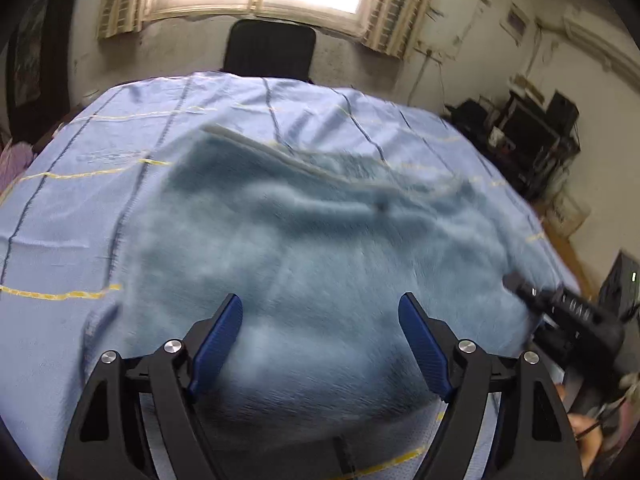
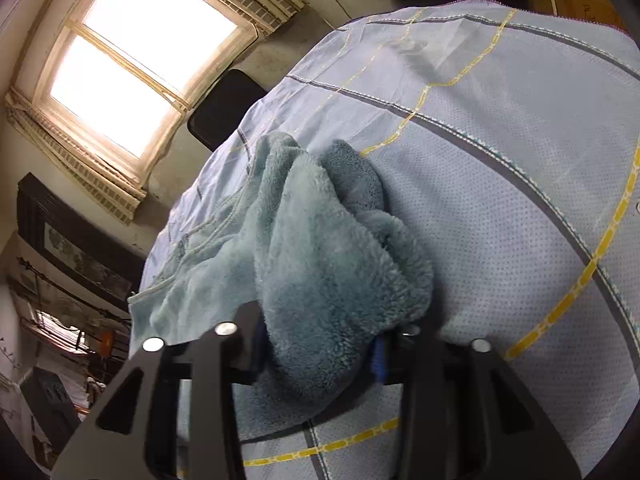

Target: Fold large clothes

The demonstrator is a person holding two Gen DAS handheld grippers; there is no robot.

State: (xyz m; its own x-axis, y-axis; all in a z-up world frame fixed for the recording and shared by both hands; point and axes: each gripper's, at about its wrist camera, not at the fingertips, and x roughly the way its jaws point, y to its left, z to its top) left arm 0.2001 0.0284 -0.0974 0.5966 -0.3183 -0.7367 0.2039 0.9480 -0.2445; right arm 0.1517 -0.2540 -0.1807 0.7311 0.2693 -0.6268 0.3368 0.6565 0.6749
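Observation:
A light blue fleece garment [image 1: 304, 236] lies spread on the table, its white-edged hem [image 1: 256, 146] toward the far side. My left gripper [image 1: 320, 312] is open, its blue pads [image 1: 222, 336] apart just above the fleece with nothing between them. In the right wrist view the same fleece garment [image 2: 320, 248] is bunched up and hangs over my right gripper [image 2: 320, 356], which is shut on a fold of it. The right gripper [image 1: 568, 312] also shows at the right edge of the left wrist view.
The table is covered by a pale blue cloth with dark and yellow lines [image 1: 100, 168], also seen in the right wrist view [image 2: 500, 160]. A black chair back [image 1: 269, 50] stands at the far edge under a bright window. Dark shelves with clutter [image 1: 532, 128] stand at the right.

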